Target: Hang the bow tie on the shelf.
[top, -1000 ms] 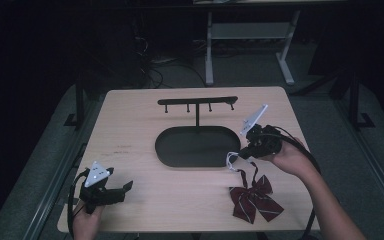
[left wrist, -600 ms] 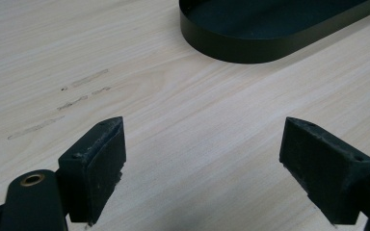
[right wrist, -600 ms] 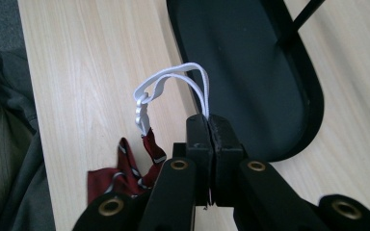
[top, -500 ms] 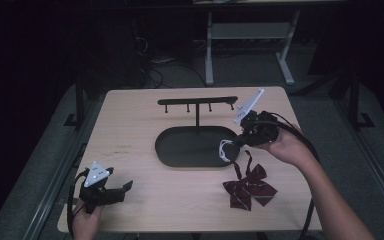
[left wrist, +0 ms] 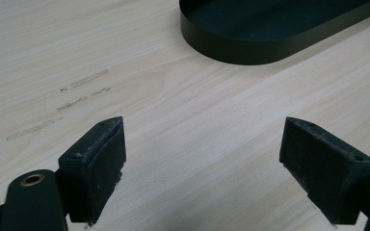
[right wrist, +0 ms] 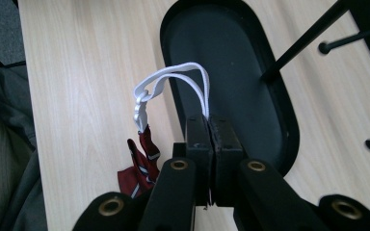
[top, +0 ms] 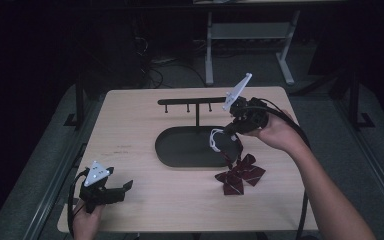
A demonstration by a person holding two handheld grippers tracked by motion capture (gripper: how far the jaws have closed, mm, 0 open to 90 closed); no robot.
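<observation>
A dark red striped bow tie [top: 240, 175] hangs from a white elastic strap [top: 215, 139], its lower part touching the table's right side. My right gripper [top: 228, 131] is shut on that strap [right wrist: 173, 84], lifted above the right end of the black oval tray [top: 180, 150]. The bow tie [right wrist: 137, 166] dangles below and left of the jaws in the right gripper view. A black stand with a peg bar [top: 192, 102] rises from the tray. My left gripper [top: 122, 188] rests at the front left corner, open, with bare wood between its pads [left wrist: 103, 161].
The tray's rim [left wrist: 250, 50] lies ahead of the left gripper. The stand's post [right wrist: 303, 41] and pegs [right wrist: 325, 47] are to the right of my right gripper. A cable trails from the right hand over the table's right edge. Dark floor and a desk frame [top: 245, 40] lie beyond.
My right gripper has risen and moved toward the back with the strap, pulling the bow tie up until it stands off the table. The left gripper has stayed put.
</observation>
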